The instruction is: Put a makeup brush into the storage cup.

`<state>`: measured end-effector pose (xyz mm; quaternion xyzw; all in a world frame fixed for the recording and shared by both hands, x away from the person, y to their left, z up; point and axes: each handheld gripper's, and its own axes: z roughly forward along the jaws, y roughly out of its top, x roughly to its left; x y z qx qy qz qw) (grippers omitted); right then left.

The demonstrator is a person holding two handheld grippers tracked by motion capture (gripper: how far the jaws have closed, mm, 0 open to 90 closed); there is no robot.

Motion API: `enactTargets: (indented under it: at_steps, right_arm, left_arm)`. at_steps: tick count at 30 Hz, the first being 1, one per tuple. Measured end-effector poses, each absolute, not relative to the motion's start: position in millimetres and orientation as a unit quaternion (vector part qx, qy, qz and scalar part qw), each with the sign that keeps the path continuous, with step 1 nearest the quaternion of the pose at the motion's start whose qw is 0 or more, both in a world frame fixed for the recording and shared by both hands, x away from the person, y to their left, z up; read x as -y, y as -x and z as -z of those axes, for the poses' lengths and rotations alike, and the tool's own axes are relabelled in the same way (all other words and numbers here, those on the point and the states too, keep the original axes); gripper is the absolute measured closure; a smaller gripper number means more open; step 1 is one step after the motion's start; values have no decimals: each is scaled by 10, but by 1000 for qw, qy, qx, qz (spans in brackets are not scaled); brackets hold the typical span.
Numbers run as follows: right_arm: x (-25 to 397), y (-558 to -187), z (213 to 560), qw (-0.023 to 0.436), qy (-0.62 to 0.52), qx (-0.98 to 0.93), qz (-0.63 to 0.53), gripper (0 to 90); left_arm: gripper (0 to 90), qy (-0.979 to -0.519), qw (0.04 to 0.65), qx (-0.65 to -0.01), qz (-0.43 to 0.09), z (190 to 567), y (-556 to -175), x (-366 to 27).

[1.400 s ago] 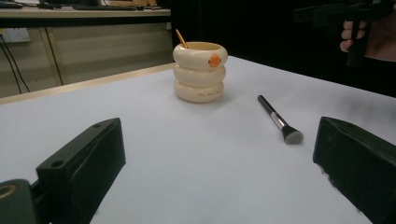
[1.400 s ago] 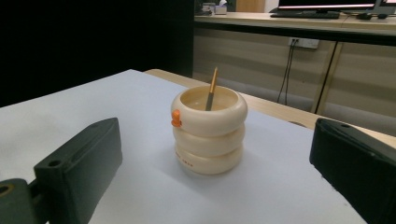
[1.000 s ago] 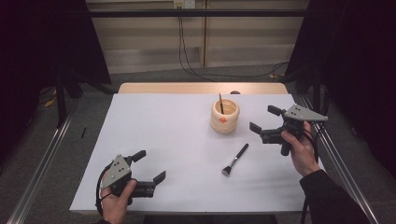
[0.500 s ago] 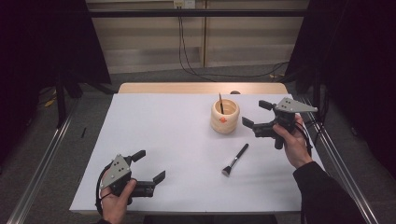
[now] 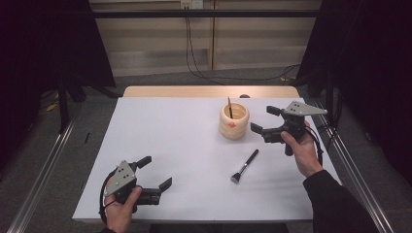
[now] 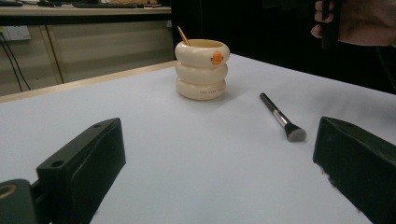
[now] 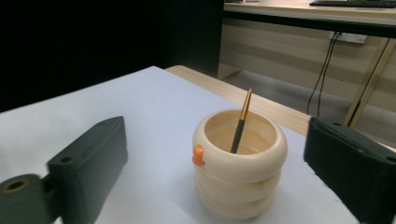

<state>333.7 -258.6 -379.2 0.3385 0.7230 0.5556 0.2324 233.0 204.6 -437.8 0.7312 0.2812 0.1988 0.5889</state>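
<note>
A cream ringed holder (image 5: 233, 121) (image 6: 201, 69) (image 7: 239, 163) with a small orange mark stands right of the table's middle, a thin brush (image 7: 241, 122) leaning inside it. A black makeup brush (image 5: 244, 166) (image 6: 281, 116) lies flat on the white sheet in front of the holder. My right gripper (image 5: 265, 120) hovers open just right of the holder, jaws pointing at it, nothing between them. My left gripper (image 5: 155, 173) rests open near the front left edge, empty, and faces the holder from far off.
The white sheet (image 5: 184, 145) covers the table; a strip of bare wood (image 5: 209, 91) shows along the far edge. Cables (image 5: 194, 53) hang behind the table. Metal rails (image 5: 39, 170) run along both sides on the floor.
My right gripper has moved left, from the table's right edge to close beside the holder. The left gripper has stayed put.
</note>
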Motion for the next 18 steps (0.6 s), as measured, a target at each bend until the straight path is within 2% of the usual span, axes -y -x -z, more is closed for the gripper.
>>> enactTargets:
  at_steps: [4, 10, 13, 18]
  right_arm:
    - [2562, -3367, 3732, 228, -333, -746, -530, 37]
    - [2547, -3467, 3694, 195, -318, -787, -492, 25]
    - [2541, -3502, 3692, 171, -307, -807, -475, 36]
    - [2503, -3528, 3678, 161, -302, -825, -449, 63]
  left_arm:
    - [23, -732, 588, -282, -198, 4380, -2335, -2042]
    - [23, -732, 589, -280, -199, 4380, -2339, -2047]
    - [23, -733, 588, -279, -198, 4381, -2341, -2052]
    - [22, -733, 586, -281, -200, 4381, -2338, -2046]
